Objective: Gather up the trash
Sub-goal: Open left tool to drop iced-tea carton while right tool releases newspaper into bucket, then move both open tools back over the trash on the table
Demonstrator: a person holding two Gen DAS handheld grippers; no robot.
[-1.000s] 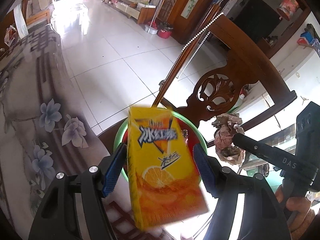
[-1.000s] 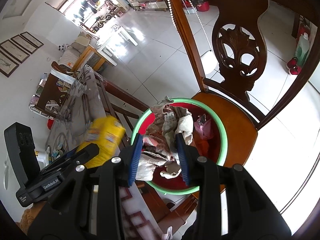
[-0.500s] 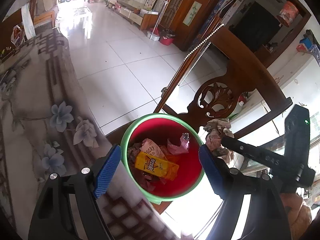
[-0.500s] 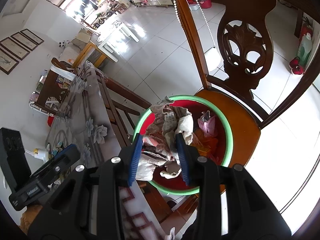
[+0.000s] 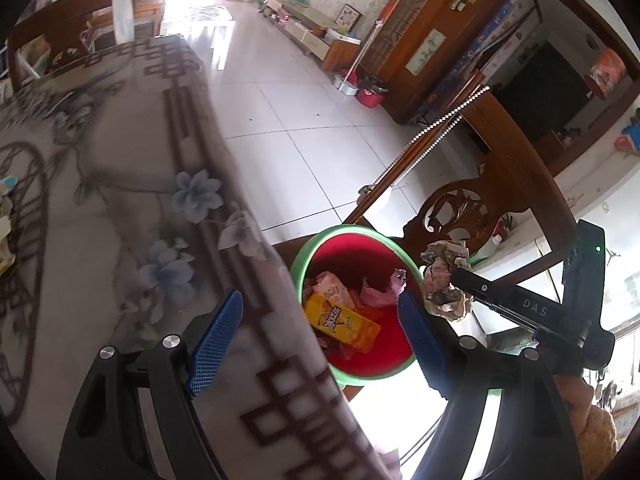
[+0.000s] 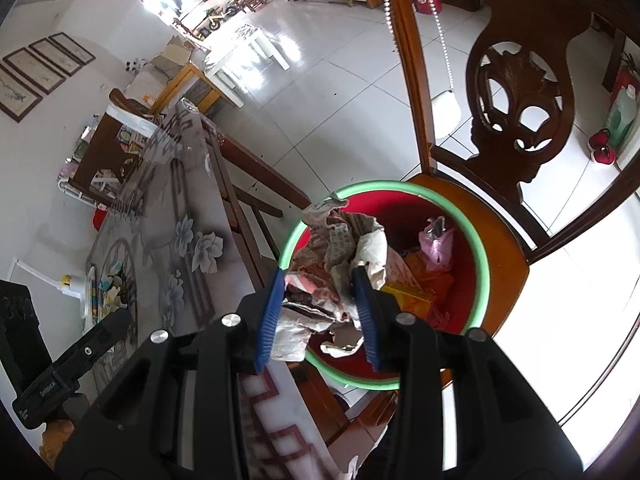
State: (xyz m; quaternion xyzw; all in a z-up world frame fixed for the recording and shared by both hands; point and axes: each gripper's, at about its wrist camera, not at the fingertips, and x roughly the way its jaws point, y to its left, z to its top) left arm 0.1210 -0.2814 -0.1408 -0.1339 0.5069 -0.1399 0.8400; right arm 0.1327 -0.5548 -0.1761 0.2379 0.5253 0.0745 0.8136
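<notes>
Right, the right gripper (image 6: 318,300) is clamped on a crumpled paper wad (image 6: 332,264), jaws narrow with the pads pressing its sides, held over the near rim of the red basin (image 6: 486,264) that sits on the wooden chair (image 6: 516,92). The left gripper (image 5: 320,330) is wide open with nothing between its pads, jaws having just opened further, hanging over the table edge (image 5: 120,200) beside the basin. The yellow juice carton (image 5: 340,318) already lies inside with pink wrappers.

Step in hand, as I read it: drop the wad. It hangs over the rim on the table side, not over the centre, so I'd carry it further in toward the chair back before releasing. Open fully, since crumpled paper can snag on the ribbed pads. Keep the left gripper clear of the drop path.
</notes>
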